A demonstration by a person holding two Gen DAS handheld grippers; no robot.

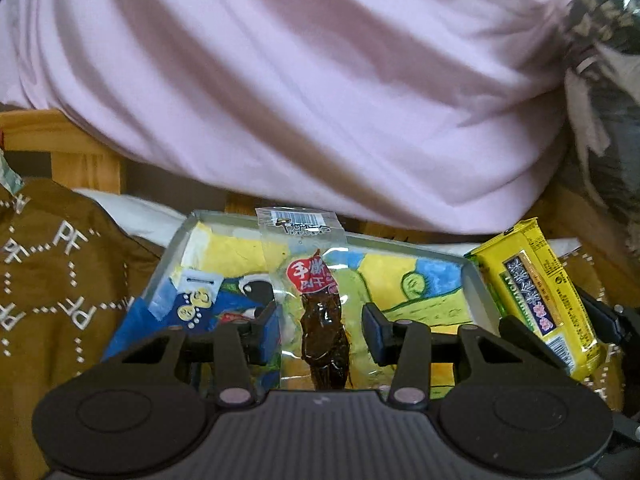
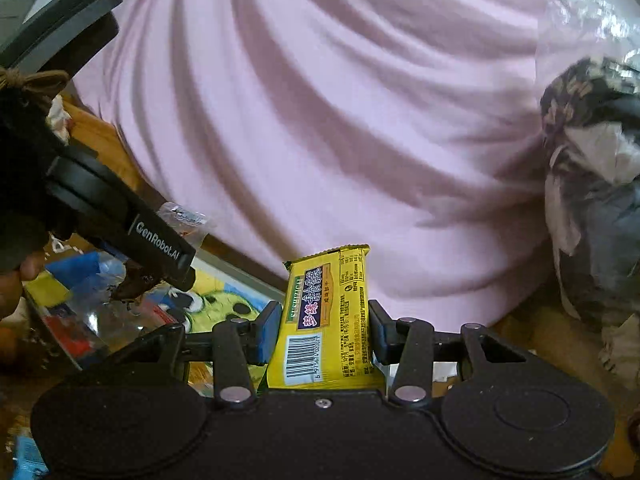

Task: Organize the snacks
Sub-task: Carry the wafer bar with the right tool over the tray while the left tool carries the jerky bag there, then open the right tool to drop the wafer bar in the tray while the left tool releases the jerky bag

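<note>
Two grippers were in view, each with a snack between its fingers. The right gripper (image 2: 323, 330) was clenched on a yellow bar (image 2: 326, 320), both pads pressed to its sides; the bar stood nearly upright, barcode end near the gripper body, top end toward the pink cloth (image 2: 340, 120). In the left wrist view the same bar (image 1: 538, 300) appeared at the right, just past the tray's right rim.

The left gripper (image 1: 320, 330) had a clear packet (image 1: 320, 308) of dark dried meat lying between its fingers. The pads stood apart from the packet's dark middle, and I could not tell whether they touched its clear edges, so its grip was uncertain. The packet lay lengthwise over the tray (image 1: 476, 276), barcode end at the far rim. The tray's floor showed a bright yellow, blue and green drawing.

Left of the tray lay a brown cloth (image 1: 60, 280) with white lettering. Beyond it all hung the pink cloth, with a wooden frame (image 1: 64, 136) under it at left.
</note>
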